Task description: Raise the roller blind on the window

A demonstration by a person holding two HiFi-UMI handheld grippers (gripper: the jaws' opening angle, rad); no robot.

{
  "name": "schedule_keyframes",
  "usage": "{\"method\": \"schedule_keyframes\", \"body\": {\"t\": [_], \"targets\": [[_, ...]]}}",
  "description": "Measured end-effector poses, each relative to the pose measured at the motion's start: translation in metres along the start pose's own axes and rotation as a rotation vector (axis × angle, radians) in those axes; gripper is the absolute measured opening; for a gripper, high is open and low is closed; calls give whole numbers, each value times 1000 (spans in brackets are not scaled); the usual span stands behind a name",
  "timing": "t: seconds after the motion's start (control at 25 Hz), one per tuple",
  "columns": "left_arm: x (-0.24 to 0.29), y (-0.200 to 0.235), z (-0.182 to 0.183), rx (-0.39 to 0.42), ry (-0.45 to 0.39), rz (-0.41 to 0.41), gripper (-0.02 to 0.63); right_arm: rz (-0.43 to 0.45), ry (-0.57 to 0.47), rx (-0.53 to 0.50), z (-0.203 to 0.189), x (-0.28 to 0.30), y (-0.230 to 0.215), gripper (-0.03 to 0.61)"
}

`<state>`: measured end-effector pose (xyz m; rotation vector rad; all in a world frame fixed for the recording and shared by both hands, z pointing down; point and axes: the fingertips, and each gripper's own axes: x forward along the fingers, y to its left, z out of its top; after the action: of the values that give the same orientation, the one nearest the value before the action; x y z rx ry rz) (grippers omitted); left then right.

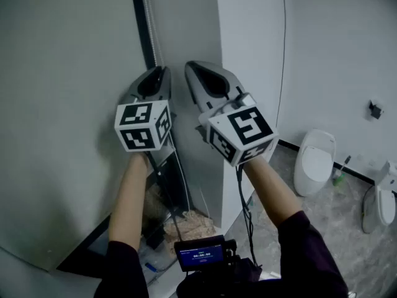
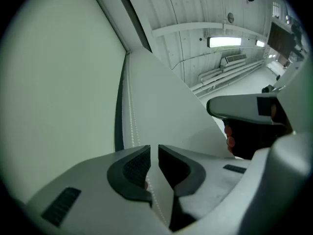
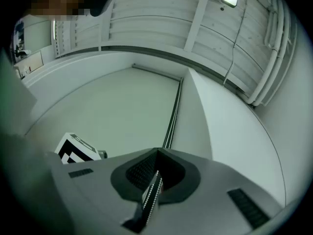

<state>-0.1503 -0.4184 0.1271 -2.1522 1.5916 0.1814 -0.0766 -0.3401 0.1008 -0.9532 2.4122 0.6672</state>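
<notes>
The pale grey-green roller blind (image 1: 62,104) fills the left side, and its bead chain (image 1: 149,23) hangs along its right edge beside a dark frame. Both grippers point upward at that edge, side by side. My left gripper (image 1: 156,76) has its tips a narrow slit apart in the left gripper view (image 2: 153,152); the bead chain (image 2: 130,106) runs down through that slit. My right gripper (image 1: 197,72) is shut, tips touching (image 3: 157,152), with the black-and-white chain (image 3: 152,192) caught between its pads. The chain (image 3: 172,116) goes on up along the blind (image 3: 112,102).
A white wall column (image 1: 248,42) stands just right of the chain. Right of it, a toilet (image 1: 314,160) and another white fixture (image 1: 384,197) stand on marble floor. Rubble (image 1: 186,225) lies at the window's foot. A small screen device (image 1: 201,253) sits near my chest.
</notes>
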Motion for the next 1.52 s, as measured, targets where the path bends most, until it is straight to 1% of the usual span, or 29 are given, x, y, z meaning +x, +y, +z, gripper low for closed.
{"method": "schedule_keyframes", "body": {"t": [0.16, 0.28, 0.36, 0.44, 0.52, 0.72, 0.76, 0.8, 0.88, 0.92, 1.0, 1.12, 1.2, 1.28, 1.36, 1.44, 1.52], "targets": [[8, 1, 4, 14, -19, 9, 21, 12, -9, -22, 7, -2, 2, 8], [23, 1, 13, 16, -13, 0, 24, 16, -32, -45, 17, -3, 4, 8], [35, -1, 21, 1, -13, -32, 68, 20, -41, -37, 21, -4, 5, 8], [44, -1, 26, -29, -15, -80, 87, 34, -40, 10, 23, -5, 8, 8], [49, 0, 27, -70, -7, -129, 87, 55, -72, 41, 25, -4, 10, 8], [52, -6, 31, -257, -15, -292, 87, 45, -102, 33, 29, -6, 5, 8], [52, -8, 32, -269, -16, -310, 87, 42, -102, 29, 28, -6, 4, 8], [51, -10, 32, -263, -13, -318, 86, 37, -101, 24, 27, -7, 4, 8], [49, -14, 34, -215, -2, -321, 82, 23, -101, 26, 26, -8, 1, 8], [48, -16, 35, -190, 7, -320, 34, 18, -105, 34, 26, -9, -2, 8], [47, -23, 41, -123, 16, -298, 21, 10, -115, 51, 29, -12, -7, 8], [35, -30, 46, 8, -12, -241, 20, 6, -119, 29, 35, -14, -9, 8], [22, -35, 48, 77, -49, -227, 20, 18, -100, 32, 37, -6, -10, 8], [4, -38, 58, 143, -118, -222, 20, 58, -78, 107, 42, 10, -13, 9], [-20, -38, 78, 196, -210, -220, 20, 106, -70, 227, 51, 27, -15, 9], [-48, -39, 91, 236, -267, -202, 20, 151, -90, 346, 60, 36, -15, 12], [-69, -41, 85, 253, -289, -177, 20, 227, -125, 426, 69, 37, -10, 62]]}}
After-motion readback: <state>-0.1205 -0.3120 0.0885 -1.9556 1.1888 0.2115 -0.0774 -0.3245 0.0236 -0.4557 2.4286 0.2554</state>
